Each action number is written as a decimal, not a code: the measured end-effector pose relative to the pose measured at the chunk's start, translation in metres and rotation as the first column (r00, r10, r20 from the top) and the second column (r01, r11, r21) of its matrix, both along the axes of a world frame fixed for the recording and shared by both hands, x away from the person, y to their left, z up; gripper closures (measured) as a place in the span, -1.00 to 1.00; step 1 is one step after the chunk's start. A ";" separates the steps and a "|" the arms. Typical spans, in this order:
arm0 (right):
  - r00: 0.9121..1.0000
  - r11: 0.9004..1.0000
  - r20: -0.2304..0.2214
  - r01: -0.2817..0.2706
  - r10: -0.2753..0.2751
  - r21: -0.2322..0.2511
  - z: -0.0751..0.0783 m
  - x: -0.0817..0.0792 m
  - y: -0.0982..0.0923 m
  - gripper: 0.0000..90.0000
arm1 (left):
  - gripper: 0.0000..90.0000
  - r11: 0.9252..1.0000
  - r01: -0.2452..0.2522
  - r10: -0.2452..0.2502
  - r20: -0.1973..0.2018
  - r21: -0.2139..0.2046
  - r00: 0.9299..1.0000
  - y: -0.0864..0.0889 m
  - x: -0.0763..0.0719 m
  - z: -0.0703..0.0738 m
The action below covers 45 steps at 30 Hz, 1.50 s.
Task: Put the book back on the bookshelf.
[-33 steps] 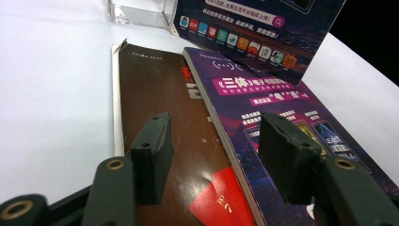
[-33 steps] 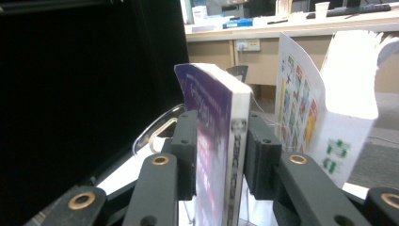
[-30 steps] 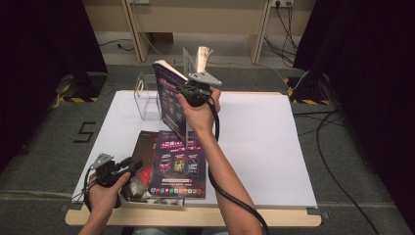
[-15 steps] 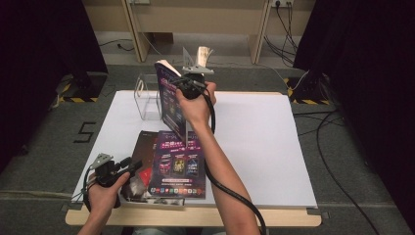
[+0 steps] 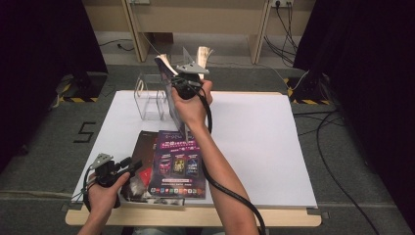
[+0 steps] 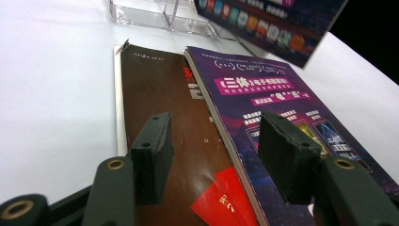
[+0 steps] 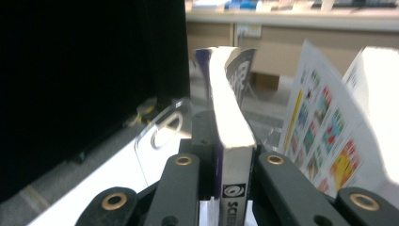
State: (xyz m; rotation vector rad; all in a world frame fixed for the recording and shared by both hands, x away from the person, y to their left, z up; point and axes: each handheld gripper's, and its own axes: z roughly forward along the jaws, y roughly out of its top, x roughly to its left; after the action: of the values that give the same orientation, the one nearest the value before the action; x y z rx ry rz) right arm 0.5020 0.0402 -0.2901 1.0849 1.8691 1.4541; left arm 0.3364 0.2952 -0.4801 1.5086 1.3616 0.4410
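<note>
Purple-covered thick paperback book [image 5: 169,83] stands upright on its lower edge at the far side of the white tabletop [image 5: 264,142], just beside the clear acrylic book stand [image 5: 149,98], gripped from above by the right tongs [image 5: 183,81]. In the right gripper view those black jaws have just been closing and now press on both covers of the book [image 7: 230,155] near its spine, with the white page block rising between them. A second book with colourful printed squares on its white cover [image 7: 324,141] leans just to the right of it in that view, and the stand's clear wall with an oval cut-out [image 7: 162,129] sits to the left.

Near the front edge of the tabletop lie two flat books side by side, touching: a dark brown one with a red patch [image 5: 139,166] and a purple one with Chinese lettering [image 5: 178,164], the purple one overlapping the brown one's edge. The left tongs [image 5: 134,166] rest low over the brown book [image 6: 164,94], jaws partly apart with nothing between them; the purple flat book [image 6: 282,117] runs under the far jaw.
</note>
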 end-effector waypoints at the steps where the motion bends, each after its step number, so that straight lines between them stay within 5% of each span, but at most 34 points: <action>1: 1.000 1.000 0.011 0.004 -0.004 0.012 0.001 0.000 0.000 0.85 | -0.01 1.000 -0.001 0.001 0.000 -0.001 1.000 0.000 0.000 0.000; 7: 0.998 0.999 0.056 0.025 -0.026 0.024 0.008 0.002 -0.001 0.85 | -0.01 1.000 -0.001 0.001 0.001 -0.001 1.000 0.000 0.000 0.000; 45: 0.988 0.991 0.097 0.116 -0.122 0.065 0.000 0.030 0.017 0.85 | -0.01 1.000 -0.003 0.003 -0.001 -0.005 1.000 0.002 0.001 -0.001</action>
State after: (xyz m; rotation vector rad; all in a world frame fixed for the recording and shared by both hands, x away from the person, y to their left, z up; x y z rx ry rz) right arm 0.5323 0.0570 -0.2905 1.1101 1.6724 1.4758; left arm 0.3372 0.2972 -0.4807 1.5026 1.3652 0.4385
